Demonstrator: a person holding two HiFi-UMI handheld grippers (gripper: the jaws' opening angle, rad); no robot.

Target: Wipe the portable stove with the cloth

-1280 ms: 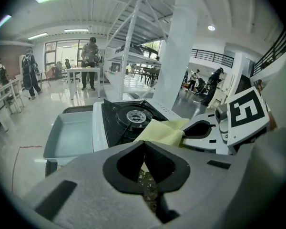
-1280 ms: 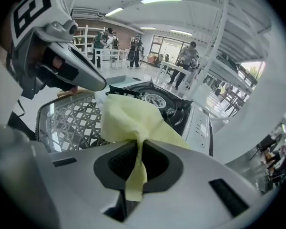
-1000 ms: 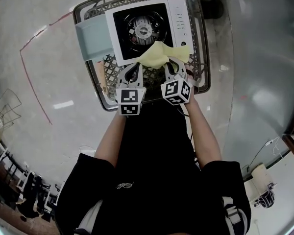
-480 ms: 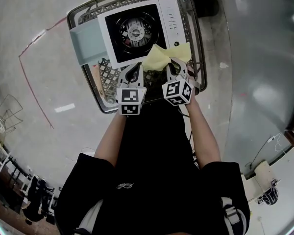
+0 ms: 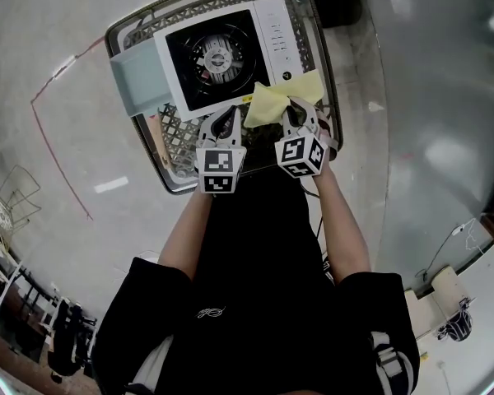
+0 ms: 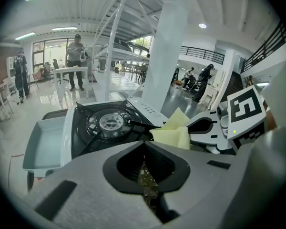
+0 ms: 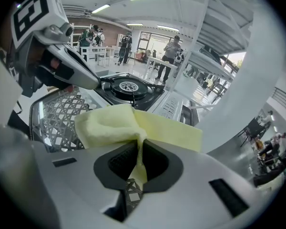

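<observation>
Your left gripper (image 5: 228,115), jaws fully together and holding nothing, hangs at the near edge of the portable stove (image 5: 273,31), which sits on a wire basket (image 5: 174,142); it probably stands by to steady, not wipe. To its right, your right gripper (image 5: 293,107) is clenched on a pinched fold of the yellow cloth (image 5: 273,101). The free part spreads over the stove's near right corner, seemingly ready for a stroke.
</observation>
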